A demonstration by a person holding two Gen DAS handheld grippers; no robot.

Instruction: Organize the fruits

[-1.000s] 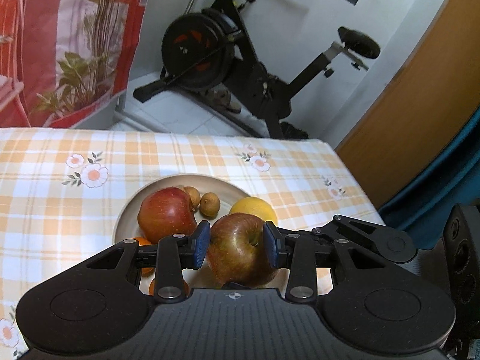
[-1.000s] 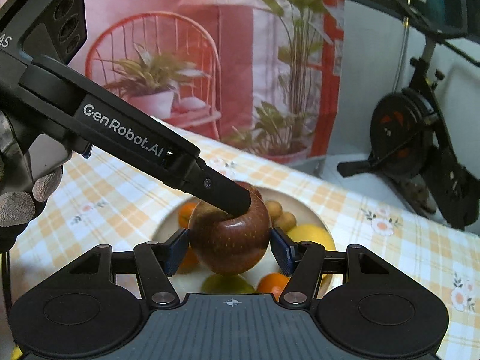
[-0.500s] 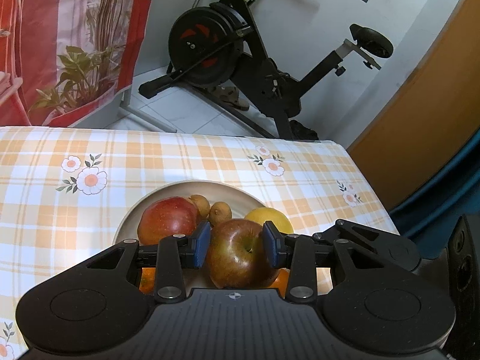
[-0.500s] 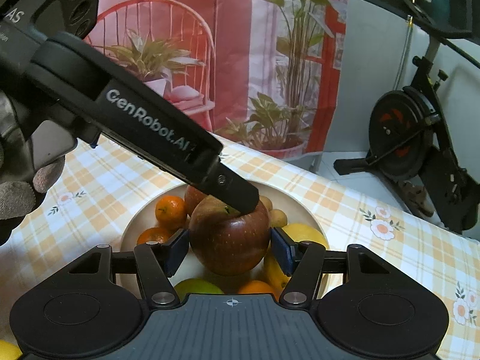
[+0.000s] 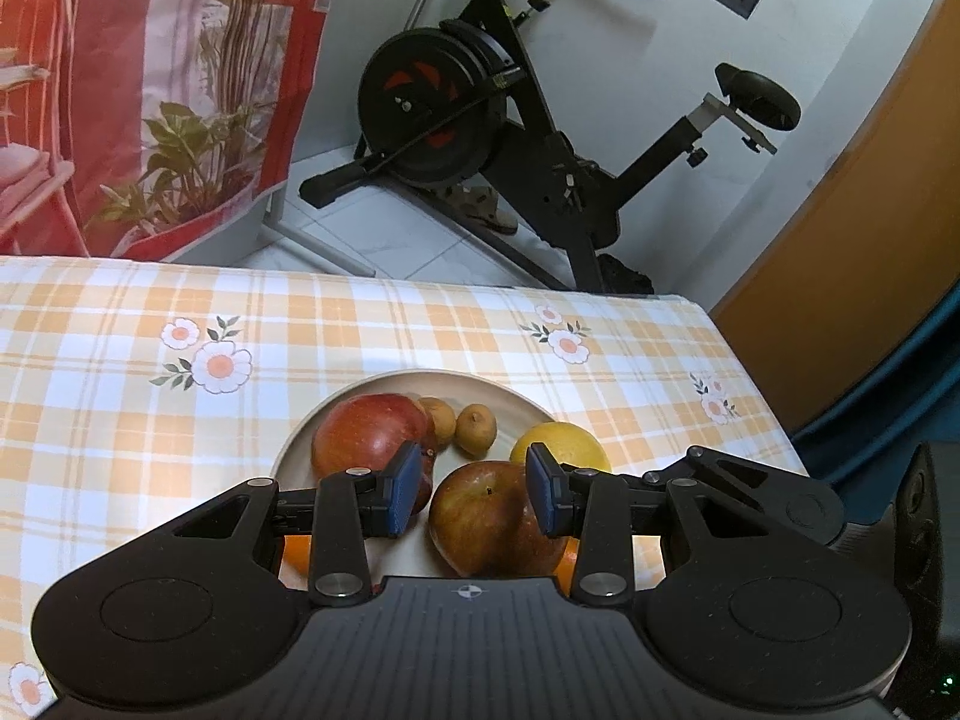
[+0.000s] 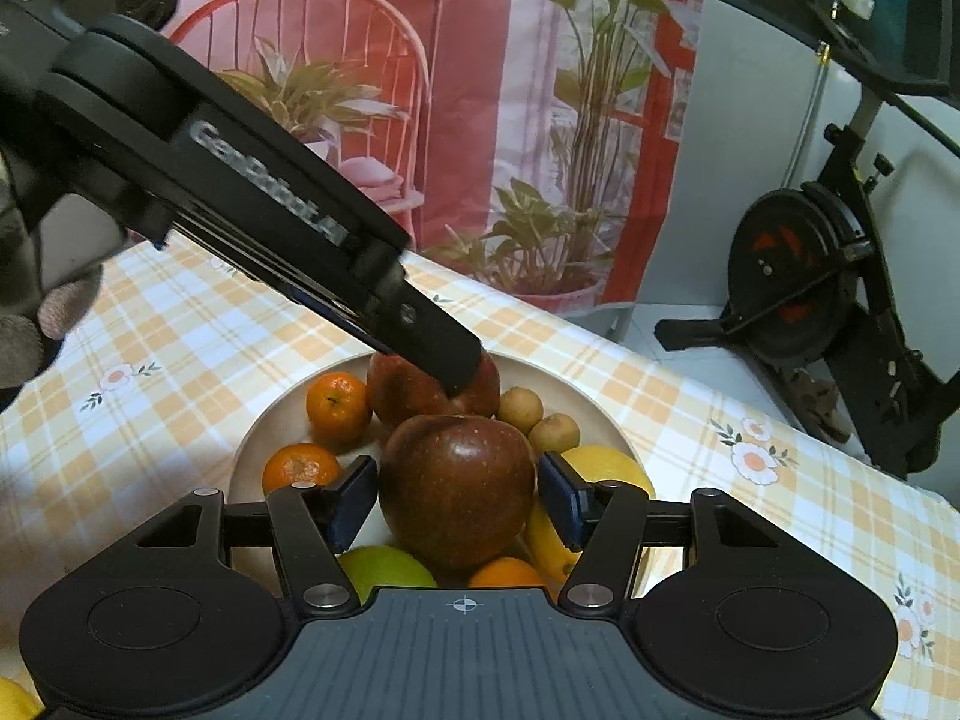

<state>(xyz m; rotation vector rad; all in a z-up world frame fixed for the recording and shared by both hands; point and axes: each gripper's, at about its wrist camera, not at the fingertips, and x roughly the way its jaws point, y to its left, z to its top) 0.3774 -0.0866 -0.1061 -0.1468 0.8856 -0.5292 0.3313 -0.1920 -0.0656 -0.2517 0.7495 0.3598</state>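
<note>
The round beige plate [image 6: 606, 420] on the orange-checked floral tablecloth [image 5: 360, 330] is partly hidden in both wrist views by the black gripper bodies, so the fruits at its near edge show only as slivers: a green apple [image 6: 384, 567] and an orange [image 6: 504, 573] are cut off in the right wrist view. The dark red-brown apple [image 6: 457, 489] sits in the middle of the plate, glossy, speckled and mottled with yellow near its stem in the left wrist view [image 5: 489, 519]. The right gripper [image 6: 459, 501] has its jaws spread on either side of this apple, the blue pads just beside it with thin gaps showing. The left gripper [image 5: 471, 492] also has its jaws spread, wider than the apple below them; its finger crosses the right view and covers part of the brighter red apple [image 6: 408, 387] farther back. Two tangerines [image 6: 336, 405] lie to the left, two small brown fruits [image 6: 540, 420] and a yellow lemon [image 6: 606, 468] to the right. A black exercise bike [image 5: 510, 120] stands beyond the table.
</note>
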